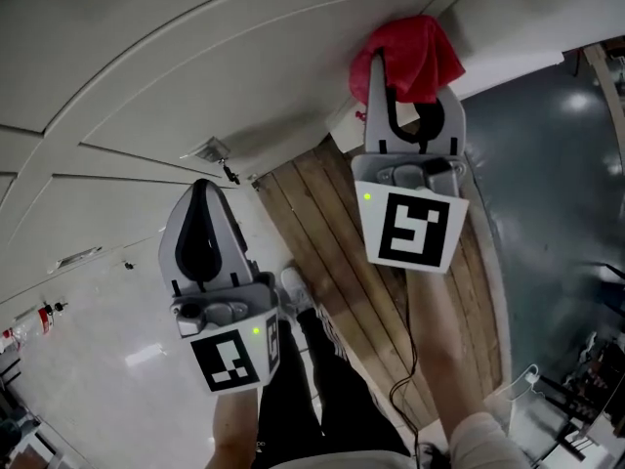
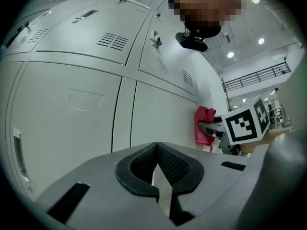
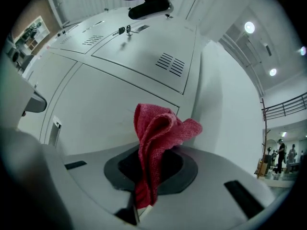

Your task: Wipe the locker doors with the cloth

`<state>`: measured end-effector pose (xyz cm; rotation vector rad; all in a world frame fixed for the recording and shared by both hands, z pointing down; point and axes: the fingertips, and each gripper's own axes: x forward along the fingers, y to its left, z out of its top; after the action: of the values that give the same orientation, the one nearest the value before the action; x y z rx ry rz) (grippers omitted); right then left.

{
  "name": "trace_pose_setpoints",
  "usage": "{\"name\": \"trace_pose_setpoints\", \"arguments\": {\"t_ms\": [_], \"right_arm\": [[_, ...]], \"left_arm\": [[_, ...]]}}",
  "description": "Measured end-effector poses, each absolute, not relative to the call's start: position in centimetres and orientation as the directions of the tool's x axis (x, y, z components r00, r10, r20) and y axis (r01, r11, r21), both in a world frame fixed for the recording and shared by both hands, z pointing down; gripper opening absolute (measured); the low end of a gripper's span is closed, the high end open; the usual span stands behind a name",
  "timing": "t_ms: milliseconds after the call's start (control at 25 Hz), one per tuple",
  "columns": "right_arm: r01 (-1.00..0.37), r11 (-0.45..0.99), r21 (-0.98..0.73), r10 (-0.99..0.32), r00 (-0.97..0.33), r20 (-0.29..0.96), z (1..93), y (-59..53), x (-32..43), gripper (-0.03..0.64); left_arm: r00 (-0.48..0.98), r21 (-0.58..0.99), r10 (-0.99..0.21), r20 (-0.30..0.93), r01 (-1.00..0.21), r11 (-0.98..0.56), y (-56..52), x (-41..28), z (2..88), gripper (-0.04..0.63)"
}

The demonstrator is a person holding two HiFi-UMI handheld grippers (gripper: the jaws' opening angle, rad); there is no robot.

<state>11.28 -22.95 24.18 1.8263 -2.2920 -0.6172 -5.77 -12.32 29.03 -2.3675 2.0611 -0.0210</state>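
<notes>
The right gripper [image 3: 146, 186] pinches the soft, light red woven cloth [image 3: 156, 133] by a bunched fold, likely a sound hold for something so limp, near the pale grey metal locker doors [image 3: 120, 85]; the left gripper [image 2: 157, 176] is closed, empty.

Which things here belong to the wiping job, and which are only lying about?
Job: red cloth, held in the right gripper; locker doors.
Lying about: wooden planks; black cable; left gripper, shut and empty.
</notes>
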Motion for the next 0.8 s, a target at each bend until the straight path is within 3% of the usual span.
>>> {"name": "trace_pose_setpoints", "arguments": {"t_ms": [800], "right_arm": [[-0.915,0.111,0.389,-0.974,-0.178,-0.140,25.0,-24.0,13.9,0.039]], "left_arm": [[0.098,-0.027,-0.994,0.039,-0.995,-0.099,-11.5,-6.9,31.3,0.017]]}}
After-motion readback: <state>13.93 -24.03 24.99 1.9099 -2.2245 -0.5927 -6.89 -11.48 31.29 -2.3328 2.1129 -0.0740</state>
